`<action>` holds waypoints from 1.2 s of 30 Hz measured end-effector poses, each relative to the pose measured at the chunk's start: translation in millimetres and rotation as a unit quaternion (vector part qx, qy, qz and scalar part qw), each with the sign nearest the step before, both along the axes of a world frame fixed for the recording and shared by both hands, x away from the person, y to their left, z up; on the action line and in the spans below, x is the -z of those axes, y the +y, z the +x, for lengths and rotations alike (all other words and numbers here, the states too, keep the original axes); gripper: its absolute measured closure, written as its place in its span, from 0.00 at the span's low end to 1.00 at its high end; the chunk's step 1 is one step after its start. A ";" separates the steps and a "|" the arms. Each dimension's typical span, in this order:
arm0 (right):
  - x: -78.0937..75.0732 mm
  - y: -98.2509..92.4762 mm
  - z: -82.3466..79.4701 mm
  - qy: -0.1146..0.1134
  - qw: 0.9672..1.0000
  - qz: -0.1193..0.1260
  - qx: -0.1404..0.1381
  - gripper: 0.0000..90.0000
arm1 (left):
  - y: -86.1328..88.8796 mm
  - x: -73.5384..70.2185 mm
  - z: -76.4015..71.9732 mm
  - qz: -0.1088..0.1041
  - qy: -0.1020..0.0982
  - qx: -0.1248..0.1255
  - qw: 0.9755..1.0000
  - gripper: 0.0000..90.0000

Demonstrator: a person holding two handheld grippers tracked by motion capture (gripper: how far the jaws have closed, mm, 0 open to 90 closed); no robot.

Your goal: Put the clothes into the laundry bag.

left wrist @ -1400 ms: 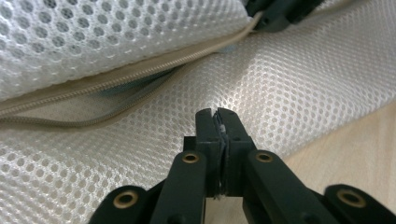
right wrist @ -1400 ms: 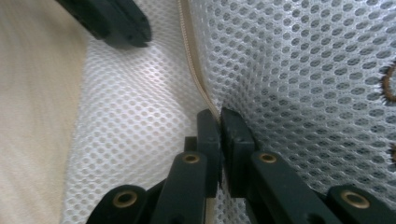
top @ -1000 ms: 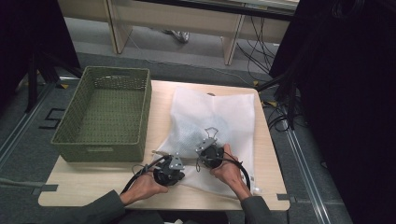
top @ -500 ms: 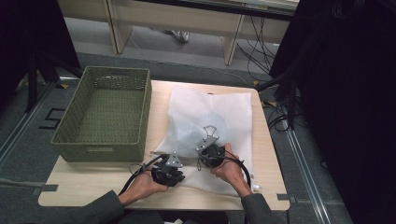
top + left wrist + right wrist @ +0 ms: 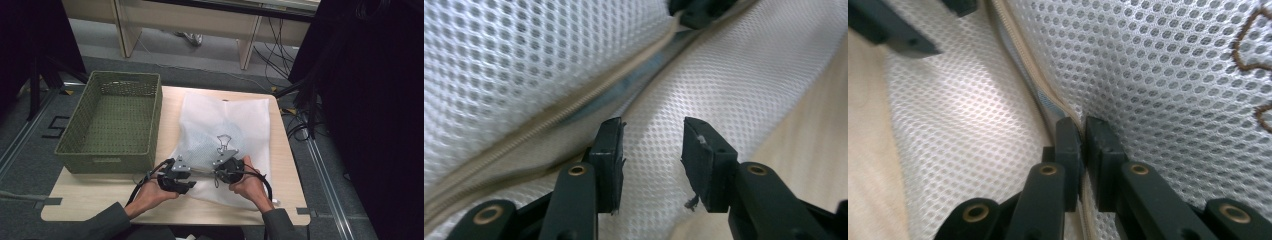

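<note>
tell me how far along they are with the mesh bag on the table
Done: the white mesh bag lies flat beside the green basket. In hand: the right claw pinches the bag's zipper edge; the left claw has just been opening, its pads off the mesh. Left, probably: working the zipper; the basket holds nothing.

Left hand-held gripper: in left hand, low at the near edge, jaws just opening, pads apart, nothing pinched | Right hand-held gripper: in right hand, just beside the left, jaws nearly closed, apparently nipping a thin edge | Forearms: dark sleeves, entering from the bottom, converging.
</note>
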State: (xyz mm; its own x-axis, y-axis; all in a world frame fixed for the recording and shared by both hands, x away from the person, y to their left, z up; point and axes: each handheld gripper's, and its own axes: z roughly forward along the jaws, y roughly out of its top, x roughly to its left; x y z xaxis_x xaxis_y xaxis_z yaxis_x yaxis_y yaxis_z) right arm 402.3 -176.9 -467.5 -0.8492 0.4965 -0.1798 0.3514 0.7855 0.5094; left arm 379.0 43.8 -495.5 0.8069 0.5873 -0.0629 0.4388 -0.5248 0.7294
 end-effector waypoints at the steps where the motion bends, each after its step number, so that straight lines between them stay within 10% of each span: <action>1: -2.0 -0.3 -1.6 -0.002 1.000 -0.001 0.000 0.97 | -1.0 0.6 2.3 0.004 -0.009 -0.001 1.000 0.67; 11: -23.3 -2.2 -10.8 -0.011 1.000 0.021 0.003 0.99 | -25.0 10.2 26.0 0.006 -0.034 -0.036 0.999 0.82; 22: -31.3 -4.0 -11.4 0.008 0.999 0.041 0.006 1.00 | -39.9 17.8 42.4 -0.015 -0.091 -0.093 0.991 0.96; 36: 2.0 5.7 2.9 0.044 0.999 -0.002 0.012 0.99 | -8.5 2.3 5.5 -0.003 -0.020 -0.043 0.999 0.54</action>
